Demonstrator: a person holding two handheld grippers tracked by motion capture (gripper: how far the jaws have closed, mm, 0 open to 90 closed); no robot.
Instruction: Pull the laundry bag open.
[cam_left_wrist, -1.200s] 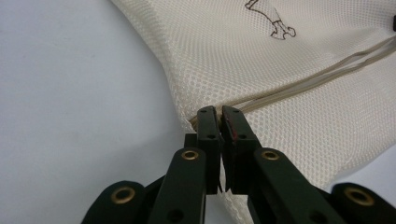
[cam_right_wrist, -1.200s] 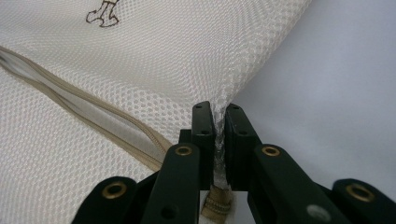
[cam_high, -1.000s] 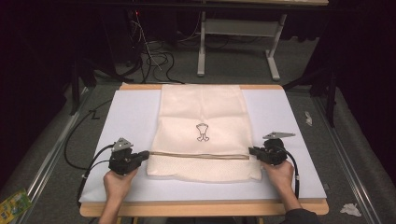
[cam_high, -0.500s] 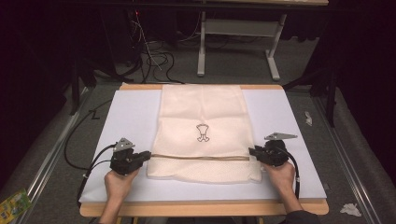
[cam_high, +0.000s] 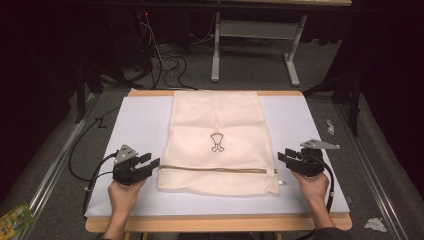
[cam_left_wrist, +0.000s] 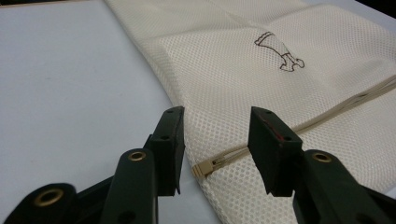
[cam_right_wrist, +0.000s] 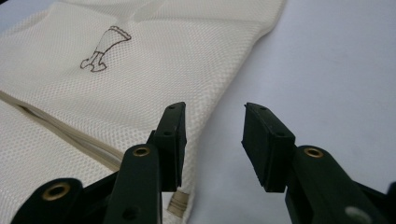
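The mesh bag is cream, finely netted, and lies flat on the white table mat, its long axis running away from the person. A tan zipper crosses it near the close end. The left gripper has just been opening; its jaws stand apart with the zipper's end stop and the bag's edge between them, the pads not pressing. The right gripper has likewise just been opening — its jaws stand wide, just off the bag's right edge, over bare mat, holding nothing. Each side of the bag has a broad strip of free mat; the far end reaches the mat's far edge. A small dark outline emblem sits mid-bag — no readable lettering.
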